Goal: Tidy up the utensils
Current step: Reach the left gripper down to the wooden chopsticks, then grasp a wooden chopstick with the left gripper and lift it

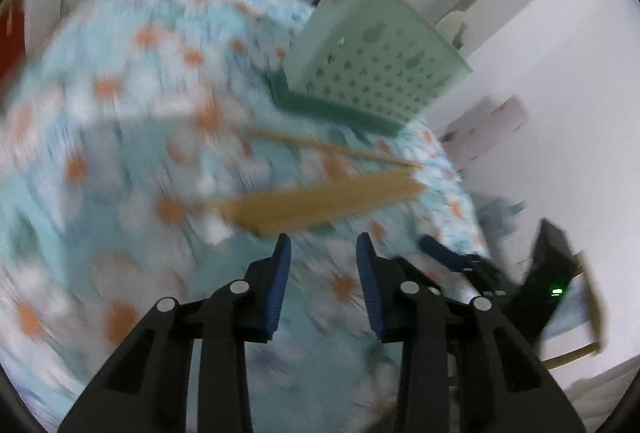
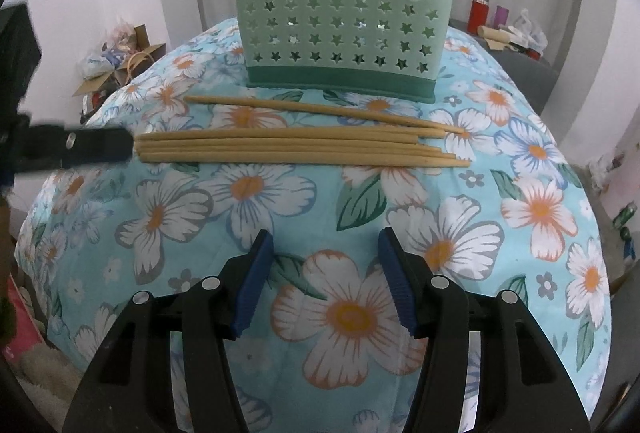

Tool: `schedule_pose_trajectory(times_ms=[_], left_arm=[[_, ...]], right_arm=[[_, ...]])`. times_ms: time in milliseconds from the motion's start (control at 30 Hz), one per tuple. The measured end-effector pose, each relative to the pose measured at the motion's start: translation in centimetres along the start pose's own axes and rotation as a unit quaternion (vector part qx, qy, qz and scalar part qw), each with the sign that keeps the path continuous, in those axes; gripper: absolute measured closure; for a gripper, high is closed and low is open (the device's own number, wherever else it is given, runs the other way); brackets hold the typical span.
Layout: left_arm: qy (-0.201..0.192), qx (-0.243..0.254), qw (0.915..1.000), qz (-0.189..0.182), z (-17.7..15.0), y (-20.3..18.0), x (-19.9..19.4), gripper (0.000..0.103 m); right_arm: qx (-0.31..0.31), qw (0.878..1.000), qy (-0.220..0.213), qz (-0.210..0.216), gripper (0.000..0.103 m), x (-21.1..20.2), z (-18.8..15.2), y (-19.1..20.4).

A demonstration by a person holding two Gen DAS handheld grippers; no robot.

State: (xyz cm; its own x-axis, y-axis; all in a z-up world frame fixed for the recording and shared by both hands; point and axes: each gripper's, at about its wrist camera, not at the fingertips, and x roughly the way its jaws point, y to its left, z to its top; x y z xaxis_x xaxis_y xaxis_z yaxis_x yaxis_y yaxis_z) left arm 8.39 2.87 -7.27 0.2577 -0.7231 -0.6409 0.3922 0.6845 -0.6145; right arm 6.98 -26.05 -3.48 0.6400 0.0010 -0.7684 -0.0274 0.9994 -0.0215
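The green holder (image 2: 342,29), star-punched with a darker base, stands upright at the far side of the floral cloth (image 2: 248,217); pale utensil tips show above its rim, and what else it holds cannot be told. The chopsticks (image 2: 296,147) lie on the cloth just before it, four bunched and one apart nearer the holder. The left gripper (image 1: 322,245), blurred, hangs at their thick ends with jaws apart and empty, and the right gripper (image 2: 326,245) hovers gaping over bare cloth, with white walls and clutter behind.
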Motion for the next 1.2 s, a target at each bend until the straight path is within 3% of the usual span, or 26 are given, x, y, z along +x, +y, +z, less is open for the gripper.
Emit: schedule_pose_trajectory(times_ms=[133, 200, 300, 400, 533, 567, 833, 1067, 1200], left_arm=[[-0.006, -0.092, 0.9954, -0.024, -0.6, 2.2, 1.1, 0.071], [-0.016, -0.167, 0.9839, -0.062, -0.6, 4.2, 1.6, 0.071], [-0.031, -0.23, 0.9679, -0.096, -0.5, 5.5, 1.7, 0.071], [-0.036, -0.27, 0.9569, -0.101, -0.4, 6.0, 1.9, 0.073], [-0.035, -0.295, 0.9514, -0.08, -0.6, 6.3, 2.4, 0.089], [-0.037, -0.298, 0.9505, -0.08, -0.7, 6.3, 2.4, 0.089], [-0.036, -0.289, 0.9527, -0.087, -1.2, 6.6, 1.4, 0.091], [-0.003, -0.219, 0.9742, -0.053, -1.9, 4.7, 0.6, 0.092], [0.044, -0.146, 0.988, -0.026, -2.1, 2.5, 0.8, 0.092]], right_arm=[[0.003, 1.0, 0.001, 0.0, 0.05, 0.0, 0.0, 0.0], [0.006, 1.0, 0.001, 0.002, 0.05, 0.0, 0.1, -0.1], [0.01, 1.0, 0.001, 0.004, 0.05, 0.0, 0.0, -0.1], [0.01, 1.0, 0.0, 0.003, 0.05, 0.0, 0.0, -0.1], [0.011, 1.0, 0.001, 0.005, 0.05, 0.0, 0.0, -0.1], [0.011, 1.0, 0.001, 0.004, 0.05, 0.0, 0.0, -0.2], [0.011, 1.0, 0.001, 0.004, 0.05, 0.0, 0.0, -0.1], [0.011, 1.0, 0.001, 0.004, 0.05, 0.0, 0.0, -0.2], [0.013, 1.0, 0.002, 0.007, 0.05, -0.1, 0.0, -0.3]])
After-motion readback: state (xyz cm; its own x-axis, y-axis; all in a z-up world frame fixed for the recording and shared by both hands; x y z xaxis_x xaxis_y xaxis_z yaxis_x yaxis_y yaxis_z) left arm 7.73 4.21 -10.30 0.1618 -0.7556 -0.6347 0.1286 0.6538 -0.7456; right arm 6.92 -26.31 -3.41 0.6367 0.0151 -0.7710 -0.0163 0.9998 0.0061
